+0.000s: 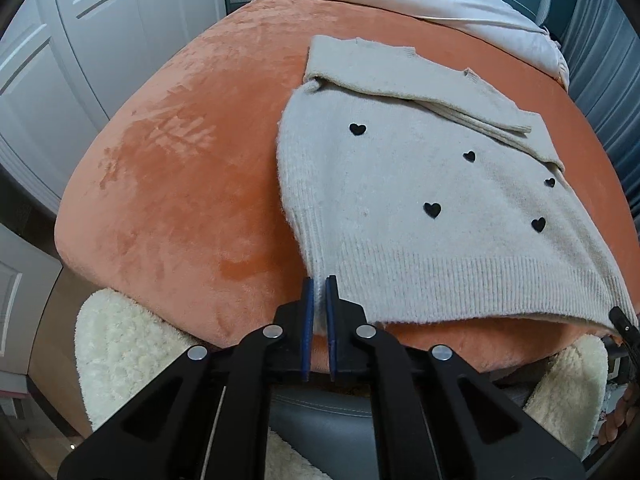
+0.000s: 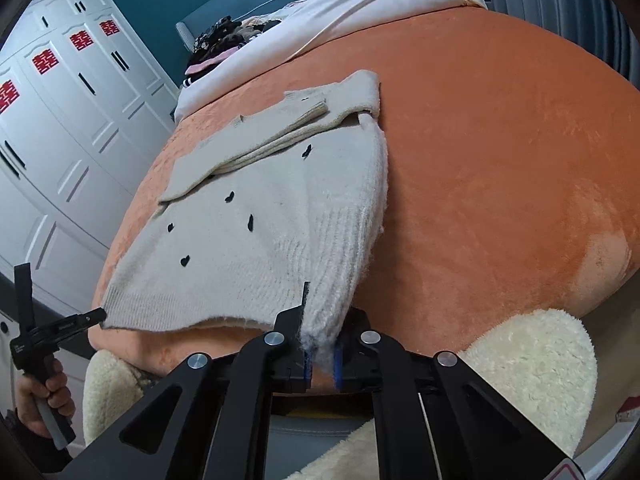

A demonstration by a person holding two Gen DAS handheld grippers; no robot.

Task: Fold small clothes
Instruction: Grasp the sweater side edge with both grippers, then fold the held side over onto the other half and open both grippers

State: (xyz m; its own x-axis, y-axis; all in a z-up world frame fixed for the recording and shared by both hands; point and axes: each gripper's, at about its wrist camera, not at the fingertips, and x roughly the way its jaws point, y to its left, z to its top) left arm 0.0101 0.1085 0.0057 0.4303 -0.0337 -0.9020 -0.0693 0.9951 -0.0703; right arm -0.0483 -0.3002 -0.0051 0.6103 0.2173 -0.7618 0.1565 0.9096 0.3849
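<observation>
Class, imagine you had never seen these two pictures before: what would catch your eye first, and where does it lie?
First comes the cream sweater dotted with small black hearts, spread on the orange blanket with its sleeves folded across the top. Next, the left gripper and the right gripper each pinch a corner of its ribbed hem at the near edge of the bed. Behind, white wardrobe doors carry red paper cut-outs.

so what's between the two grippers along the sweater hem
Only the sweater's ribbed hem, slightly lifted over the orange blanket. The right wrist view shows the left gripper and right gripper pinching its two bottom corners.
</observation>
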